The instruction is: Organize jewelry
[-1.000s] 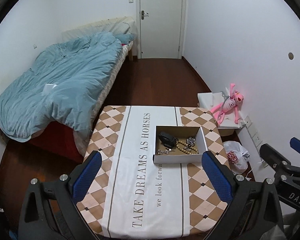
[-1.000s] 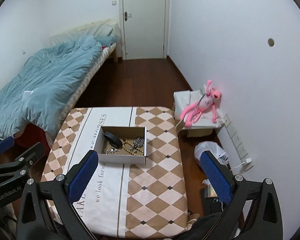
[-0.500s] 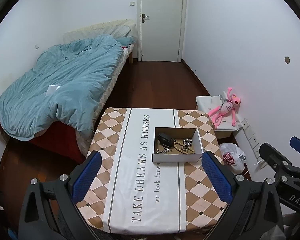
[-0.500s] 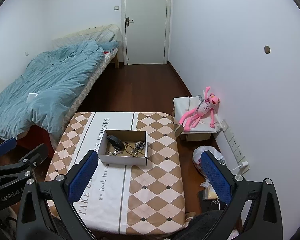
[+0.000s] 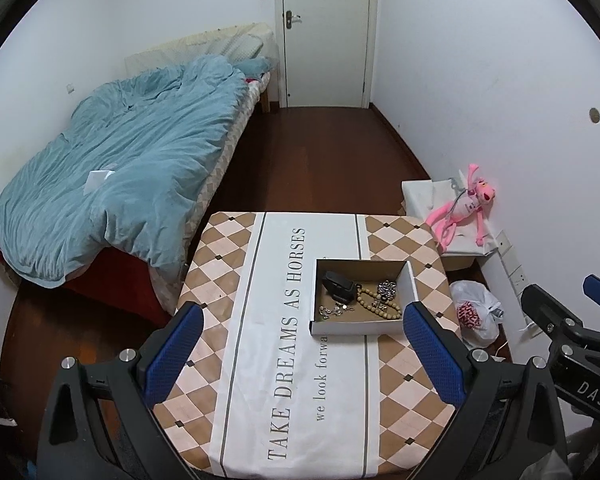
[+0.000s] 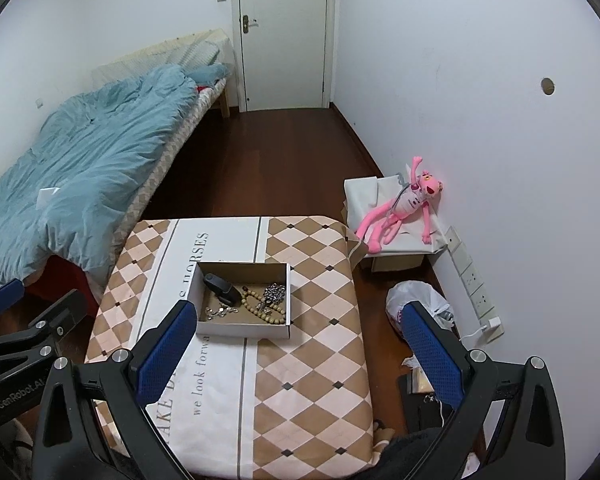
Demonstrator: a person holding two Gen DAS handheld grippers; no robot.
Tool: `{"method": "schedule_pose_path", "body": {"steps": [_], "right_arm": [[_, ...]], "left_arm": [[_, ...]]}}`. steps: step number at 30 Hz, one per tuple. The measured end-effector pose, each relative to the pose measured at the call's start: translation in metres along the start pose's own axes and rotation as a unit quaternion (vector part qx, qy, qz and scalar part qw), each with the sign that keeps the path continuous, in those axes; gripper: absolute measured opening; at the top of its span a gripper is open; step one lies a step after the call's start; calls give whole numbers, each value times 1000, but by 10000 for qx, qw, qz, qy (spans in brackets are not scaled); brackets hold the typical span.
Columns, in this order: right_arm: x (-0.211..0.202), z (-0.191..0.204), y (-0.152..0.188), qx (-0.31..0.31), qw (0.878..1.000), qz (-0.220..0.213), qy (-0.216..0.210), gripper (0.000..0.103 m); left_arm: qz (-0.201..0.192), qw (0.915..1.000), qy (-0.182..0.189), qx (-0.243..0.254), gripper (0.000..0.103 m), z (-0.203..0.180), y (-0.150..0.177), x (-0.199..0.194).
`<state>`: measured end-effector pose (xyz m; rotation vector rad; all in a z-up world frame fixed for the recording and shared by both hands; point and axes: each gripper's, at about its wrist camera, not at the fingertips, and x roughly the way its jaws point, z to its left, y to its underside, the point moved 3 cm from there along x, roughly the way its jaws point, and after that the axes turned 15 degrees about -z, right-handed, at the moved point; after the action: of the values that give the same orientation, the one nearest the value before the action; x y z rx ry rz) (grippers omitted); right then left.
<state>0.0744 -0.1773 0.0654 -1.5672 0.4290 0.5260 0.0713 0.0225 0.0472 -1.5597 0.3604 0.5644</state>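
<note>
A shallow white cardboard box [image 5: 356,326] [image 6: 242,328] sits on the checkered table [image 5: 228,280] [image 6: 320,344]. Inside lie a black case [image 5: 338,285] [image 6: 222,289], a wooden bead bracelet [image 5: 378,307] [image 6: 260,308], a silver chain pile [image 5: 387,288] [image 6: 275,292] and small silver pieces [image 5: 334,311] [image 6: 219,312]. My left gripper [image 5: 304,344] is open and empty, held high above the table's near side. My right gripper [image 6: 296,344] is open and empty, also high, to the right of the box.
A bed with a blue duvet [image 5: 120,184] stands left of the table. A pink plush toy [image 5: 464,210] lies on a white-covered box by the right wall. A white plastic bag [image 5: 474,314] sits on the floor. A closed door [image 5: 324,32] is at the back.
Both grippers have drawn back and tilted up a little, so the table and box sit lower and smaller in view. Both stay open and empty.
</note>
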Motion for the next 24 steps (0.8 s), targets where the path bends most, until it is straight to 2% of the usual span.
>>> {"method": "schedule_pose_path", "body": {"steps": [10,24], "right_arm": [[48,3,1,-133,9990,423,82,103],[82,1,15,-177,9958,894,111,103]], "left_arm": [[454,9990,-21,19,102,-4,2,40],[759,9971,-59,-10,102,-3,10,66]]}}
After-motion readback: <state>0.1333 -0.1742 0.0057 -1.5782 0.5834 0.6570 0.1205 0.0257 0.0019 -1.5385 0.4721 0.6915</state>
